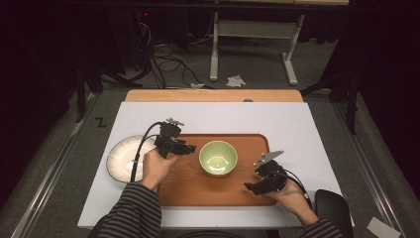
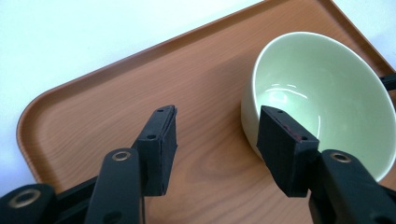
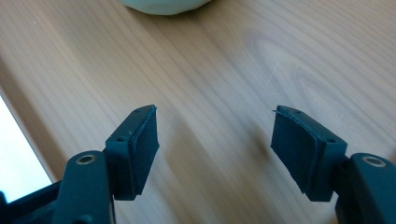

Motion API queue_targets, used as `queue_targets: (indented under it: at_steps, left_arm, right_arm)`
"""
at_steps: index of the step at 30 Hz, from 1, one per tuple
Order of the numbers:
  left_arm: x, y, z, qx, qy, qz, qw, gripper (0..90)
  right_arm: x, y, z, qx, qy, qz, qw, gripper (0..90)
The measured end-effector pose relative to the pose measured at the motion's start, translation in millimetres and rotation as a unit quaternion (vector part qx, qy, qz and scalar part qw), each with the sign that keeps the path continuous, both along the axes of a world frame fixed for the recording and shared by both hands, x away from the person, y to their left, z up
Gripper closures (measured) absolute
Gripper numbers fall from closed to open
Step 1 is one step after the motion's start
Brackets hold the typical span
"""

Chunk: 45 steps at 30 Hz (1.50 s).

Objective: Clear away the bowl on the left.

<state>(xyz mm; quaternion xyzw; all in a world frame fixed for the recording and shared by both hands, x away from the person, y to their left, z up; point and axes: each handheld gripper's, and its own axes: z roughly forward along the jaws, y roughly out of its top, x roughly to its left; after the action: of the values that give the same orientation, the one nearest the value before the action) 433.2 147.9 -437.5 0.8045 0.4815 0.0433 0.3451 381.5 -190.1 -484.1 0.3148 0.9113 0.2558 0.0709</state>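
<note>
A pale green bowl (image 1: 218,157) stands empty in the middle of a brown wooden tray (image 1: 183,183). My left gripper (image 1: 190,148) hovers just left of the bowl, open, its jaws apart above the tray with nothing between them. In the left gripper view the bowl (image 2: 322,98) sits right beside the right-hand jaw of my left gripper (image 2: 217,144). My right gripper (image 1: 249,187) is low over the tray's front right part, open and empty. The right gripper view shows my right gripper (image 3: 215,149) above bare tray wood (image 3: 215,79), with the bowl's base (image 3: 163,5) at the top edge.
A white ribbed plate (image 1: 121,158) lies on the white table (image 1: 297,124) left of the tray, partly under my left hand. A wooden board edge (image 1: 213,95) runs along the table's far side. Cables and a metal frame stand on the floor beyond.
</note>
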Motion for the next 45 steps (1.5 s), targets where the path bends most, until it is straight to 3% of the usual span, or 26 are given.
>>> queue_targets:
  at_steps: [20, 45]
  left_arm:
    - [-20.5, 22.6, 6.9, -0.002, -0.005, 0.009, 0.9999, 46.6]
    - [-40.0, 41.8, -0.4, 0.001, -0.003, 0.022, 0.9997, 44.9]
  right_arm:
    - [1.0, -0.1, -0.3, -0.002, 0.002, 0.001, 1.0, 33.4]
    - [0.8, -0.2, -0.3, 0.001, 0.002, -0.003, 1.0, 33.4]
